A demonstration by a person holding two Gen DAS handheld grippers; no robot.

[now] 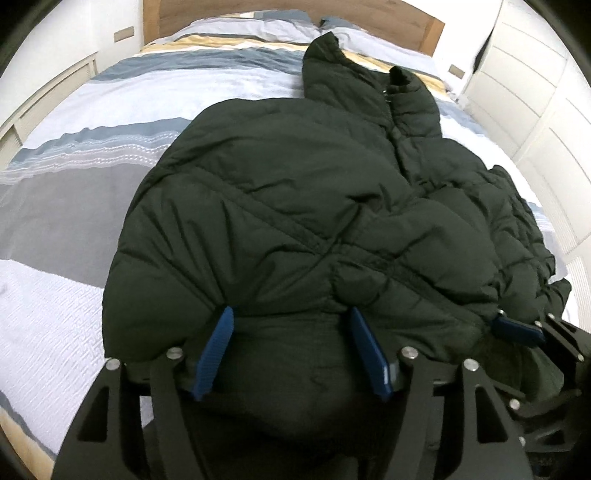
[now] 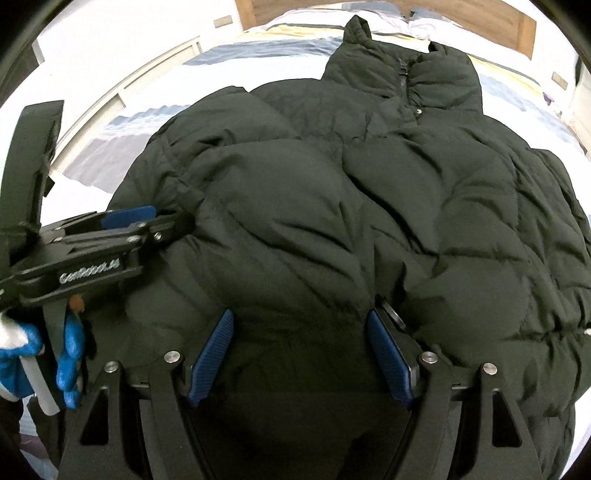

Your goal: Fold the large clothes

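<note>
Bare striped bedding (image 1: 55,229) lies free to the left of a dark green puffer jacket (image 1: 280,206), which sits front-up on the bed w/ collar toward the wooden headboard (image 1: 173,14). Left gripper (image 1: 291,314) is at the jacket's near hem, blue pads spread apart, fabric bulging between them but not pinched. Right gripper (image 2: 301,317) is at the same hem, jaws also apart, nothing clamped; white drawers (image 1: 535,96) crowd the bed's right edge.
</note>
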